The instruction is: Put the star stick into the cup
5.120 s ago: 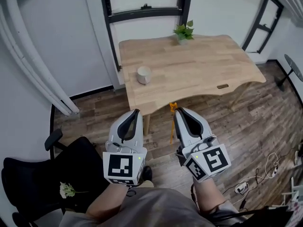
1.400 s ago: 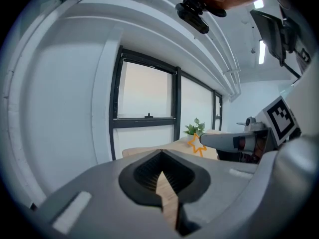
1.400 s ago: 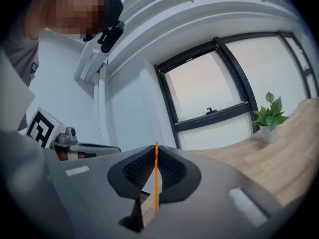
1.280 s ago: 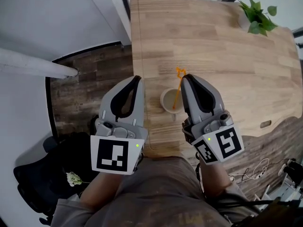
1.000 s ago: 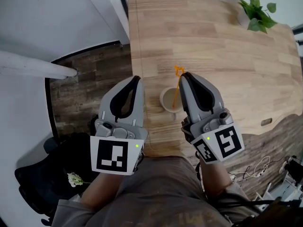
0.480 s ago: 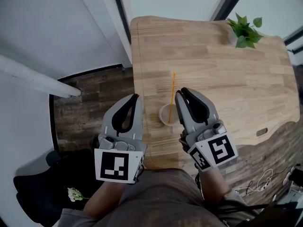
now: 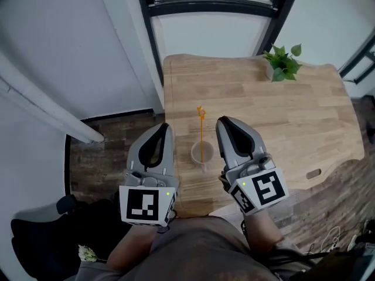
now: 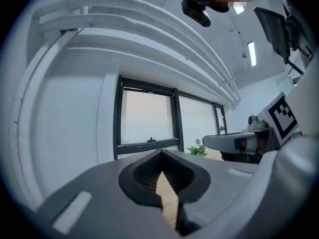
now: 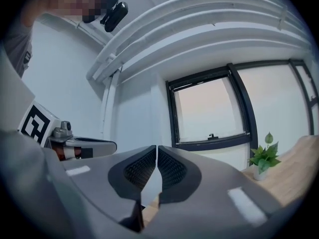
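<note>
An orange star stick (image 7: 201, 134) stands upright in the white cup (image 7: 195, 157), its star end up, near the front left edge of the wooden table (image 7: 258, 110). My left gripper (image 7: 163, 128) sits just left of the cup, jaws shut and empty. Just right of the cup is my right gripper (image 7: 223, 122), also shut, holding nothing and apart from the stick. In the left gripper view the jaws (image 8: 160, 154) meet with nothing between them. The right gripper view shows the same for its jaws (image 9: 156, 147). Cup and stick do not show in either gripper view.
A small potted plant (image 7: 282, 63) stands at the table's far edge. A black-framed window (image 7: 214, 2) and white wall lie beyond. A black chair (image 7: 53, 227) with a white flower (image 7: 87, 253) is at lower left. White pipes (image 7: 41, 104) run along the left.
The stick left my right gripper and now stands in the cup. The right gripper has shut and drawn back beside the cup. The head view has tilted up.
</note>
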`<state>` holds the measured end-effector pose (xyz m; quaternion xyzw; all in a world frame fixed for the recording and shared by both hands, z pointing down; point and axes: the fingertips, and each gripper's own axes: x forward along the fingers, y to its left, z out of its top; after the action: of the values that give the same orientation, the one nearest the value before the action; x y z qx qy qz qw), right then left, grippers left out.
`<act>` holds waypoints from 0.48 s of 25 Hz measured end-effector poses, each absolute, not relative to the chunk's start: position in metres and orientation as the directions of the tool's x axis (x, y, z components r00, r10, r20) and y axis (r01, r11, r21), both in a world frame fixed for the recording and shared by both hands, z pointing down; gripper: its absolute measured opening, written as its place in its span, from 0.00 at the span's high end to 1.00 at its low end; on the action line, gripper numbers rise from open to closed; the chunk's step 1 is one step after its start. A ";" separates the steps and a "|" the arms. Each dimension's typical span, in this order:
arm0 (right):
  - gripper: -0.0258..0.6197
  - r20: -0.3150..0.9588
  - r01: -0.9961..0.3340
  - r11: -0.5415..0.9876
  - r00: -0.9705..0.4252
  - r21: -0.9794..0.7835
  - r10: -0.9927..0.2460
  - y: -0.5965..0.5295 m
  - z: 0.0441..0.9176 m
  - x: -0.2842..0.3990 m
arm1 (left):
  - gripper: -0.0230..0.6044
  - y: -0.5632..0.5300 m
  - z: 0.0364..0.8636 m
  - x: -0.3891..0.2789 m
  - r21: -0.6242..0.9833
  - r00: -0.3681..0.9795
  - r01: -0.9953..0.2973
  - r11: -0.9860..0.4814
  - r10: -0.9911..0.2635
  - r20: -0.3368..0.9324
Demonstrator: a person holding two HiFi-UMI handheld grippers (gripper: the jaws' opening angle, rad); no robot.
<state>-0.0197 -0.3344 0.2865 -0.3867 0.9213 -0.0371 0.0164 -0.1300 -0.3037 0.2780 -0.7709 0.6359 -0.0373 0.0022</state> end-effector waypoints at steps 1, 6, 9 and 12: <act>0.91 -0.013 -0.711 0.699 -0.700 -0.069 -0.714 -0.331 0.280 -0.018 | 0.96 -0.300 0.273 -0.129 -0.056 0.182 -0.981 -0.184 -0.983 0.040; 0.92 -0.063 -0.709 0.705 -0.703 -0.010 -0.708 -0.317 0.253 -0.010 | 0.96 -0.287 0.250 -0.128 -0.079 0.150 -0.986 -0.149 -0.989 -0.011; 0.92 -0.079 -0.709 0.705 -0.703 0.006 -0.707 -0.314 0.243 -0.009 | 0.96 -0.283 0.237 -0.125 -0.091 0.148 -0.985 -0.145 -0.988 -0.036; 0.92 -0.089 -0.705 0.709 -0.707 0.019 -0.701 -0.309 0.236 -0.008 | 0.96 -0.280 0.230 -0.121 -0.104 0.149 -0.984 -0.143 -0.988 -0.051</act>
<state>-0.0081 -0.3088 0.2364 -0.3807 0.9236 0.0258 0.0376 -0.1210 -0.2801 0.2298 -0.7559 0.6521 -0.0146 0.0564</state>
